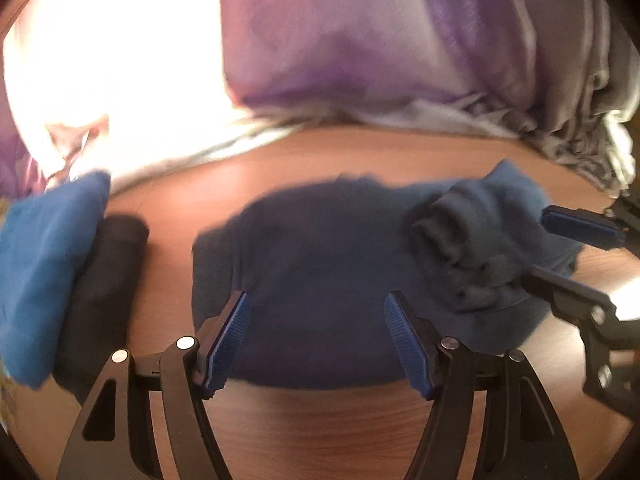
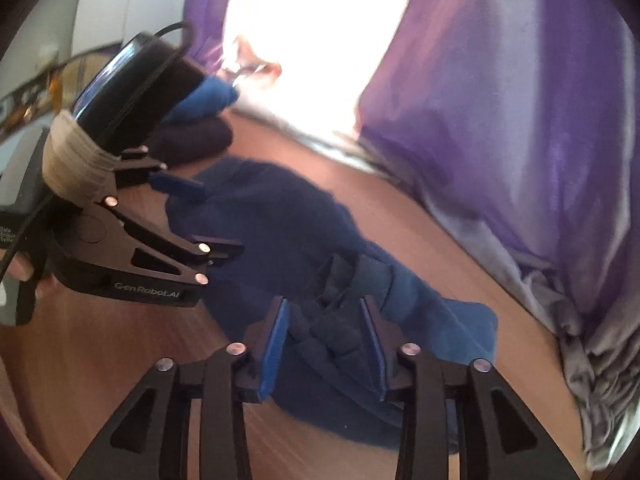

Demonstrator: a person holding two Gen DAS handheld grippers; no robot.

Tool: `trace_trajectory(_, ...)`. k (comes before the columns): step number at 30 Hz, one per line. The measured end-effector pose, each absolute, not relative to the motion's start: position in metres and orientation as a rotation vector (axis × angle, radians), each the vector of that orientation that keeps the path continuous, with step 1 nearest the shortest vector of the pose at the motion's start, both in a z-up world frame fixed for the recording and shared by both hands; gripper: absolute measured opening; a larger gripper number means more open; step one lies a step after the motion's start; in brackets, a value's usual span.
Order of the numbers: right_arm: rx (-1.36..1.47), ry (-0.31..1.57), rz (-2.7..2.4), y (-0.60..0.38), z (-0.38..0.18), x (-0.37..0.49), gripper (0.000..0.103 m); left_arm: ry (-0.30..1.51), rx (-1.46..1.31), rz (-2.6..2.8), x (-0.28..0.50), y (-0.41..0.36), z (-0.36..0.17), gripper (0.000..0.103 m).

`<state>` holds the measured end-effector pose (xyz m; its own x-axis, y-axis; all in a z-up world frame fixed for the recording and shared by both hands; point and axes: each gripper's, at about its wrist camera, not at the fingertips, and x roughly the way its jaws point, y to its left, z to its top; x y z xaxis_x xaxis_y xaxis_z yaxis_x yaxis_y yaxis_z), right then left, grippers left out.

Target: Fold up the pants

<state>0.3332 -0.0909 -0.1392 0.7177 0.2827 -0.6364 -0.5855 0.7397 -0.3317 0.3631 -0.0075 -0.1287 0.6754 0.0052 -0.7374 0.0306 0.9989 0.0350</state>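
Two claws work over one pair of dark blue pants (image 1: pixel 320 264) lying flattened on a brown wooden desk (image 1: pixel 320 432). In the left wrist view, the left claw (image 1: pixel 318 340) stands spread wide just above the near edge of the pants, its blue pads apart and nothing pinched between them. In the right wrist view, the right claw (image 2: pixel 326 344) straddles a bunched, rumpled fold of the same cloth; the bunch sits between the blue pads, which stand a little off it on each side and do not press it. That bunch lies at the right end of the pants as the left camera sees it. Beyond the left end, apart from the pants, sit a black folded garment (image 1: pixel 104 292) and a brighter blue folded garment (image 1: pixel 44 268) resting against it. Purple fabric (image 1: pixel 360 40) and rumpled grey cloth (image 1: pixel 576 132) edge the far side of the desk.
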Motion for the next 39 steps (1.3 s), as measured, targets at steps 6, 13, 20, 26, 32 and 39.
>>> trace_trajectory(6,-0.316,0.587,0.277,-0.137,-0.116,0.334,0.037,0.759,0.065,-0.242,0.385,-0.026,-0.107,0.069)
trace_trajectory(13,-0.036,0.658,-0.008,-0.209,-0.115,0.354,0.037,0.82,0.058,-0.402,0.429,-0.057,-0.116,0.068)
trace_trajectory(20,0.134,0.681,-0.089,-0.242,-0.122,0.354,0.037,0.906,0.057,-0.456,0.456,-0.077,-0.138,0.067)
trace_trajectory(26,0.164,0.717,-0.067,-0.242,-0.132,0.357,0.037,0.916,0.059,-0.456,0.452,-0.087,-0.138,0.026)
trace_trajectory(32,0.169,0.729,-0.052,-0.244,-0.138,0.357,0.037,0.905,-0.02,-0.458,0.434,-0.076,-0.111,0.014)
trace_trajectory(39,0.161,0.765,-0.022,-0.237,-0.145,0.357,0.037,1.005,-0.021,-0.368,0.435,-0.058,-0.13,0.014)
